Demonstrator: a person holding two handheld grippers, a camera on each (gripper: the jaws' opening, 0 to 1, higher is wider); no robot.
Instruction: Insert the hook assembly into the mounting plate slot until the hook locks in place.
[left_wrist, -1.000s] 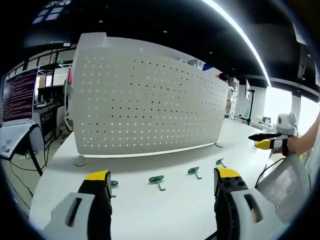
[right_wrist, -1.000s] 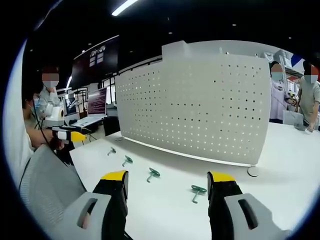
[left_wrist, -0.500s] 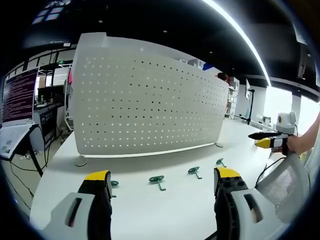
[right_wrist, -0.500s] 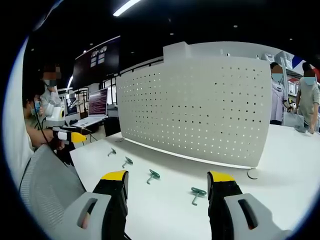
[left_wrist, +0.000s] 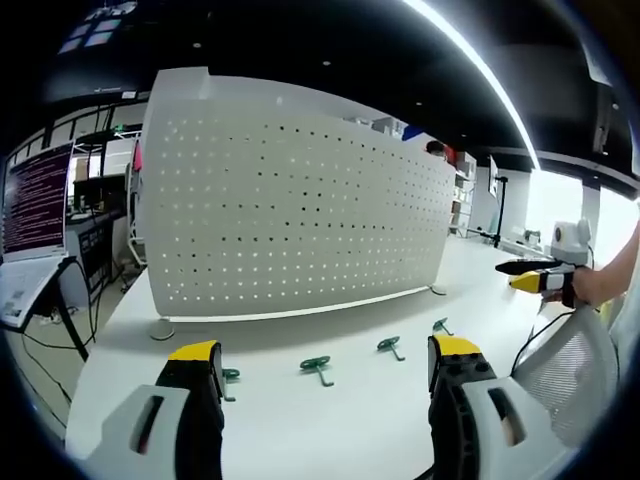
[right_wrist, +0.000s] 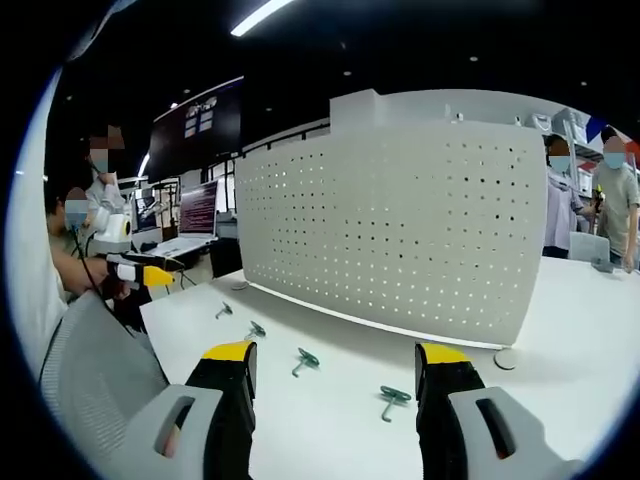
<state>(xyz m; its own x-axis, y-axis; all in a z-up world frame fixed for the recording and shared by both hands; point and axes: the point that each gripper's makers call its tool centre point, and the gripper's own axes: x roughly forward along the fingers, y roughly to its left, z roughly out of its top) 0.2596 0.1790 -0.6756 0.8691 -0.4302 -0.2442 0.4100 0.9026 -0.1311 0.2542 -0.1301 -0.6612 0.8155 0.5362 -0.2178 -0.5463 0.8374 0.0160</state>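
A white perforated mounting plate (left_wrist: 290, 210) (right_wrist: 400, 235) stands upright on a white table (left_wrist: 330, 420) (right_wrist: 330, 420). Several green hooks lie in a row in front of it: hooks (left_wrist: 317, 366), (left_wrist: 389, 346), (left_wrist: 441, 325), (left_wrist: 231, 378) in the left gripper view, and hooks (right_wrist: 391, 398), (right_wrist: 304, 360), (right_wrist: 256, 329), (right_wrist: 223, 311) in the right gripper view. My left gripper (left_wrist: 325, 365) is open, its yellow-tipped jaws wide apart short of the hooks. My right gripper (right_wrist: 335, 370) is open too, empty. Each gripper appears small in the other's view: right gripper (left_wrist: 532, 276), left gripper (right_wrist: 140, 273).
A grey mesh chair back (left_wrist: 570, 370) (right_wrist: 90, 370) sits close to the person holding the grippers. A laptop and screens (left_wrist: 35, 215) stand at the left. Two people (right_wrist: 590, 205) stand beyond the plate's right end. Round plate feet (left_wrist: 160, 328) (right_wrist: 507, 358) rest on the table.
Both views have shifted slightly; the hooks sit a little lower in each picture. Nothing on the table has moved and both grippers stay open.
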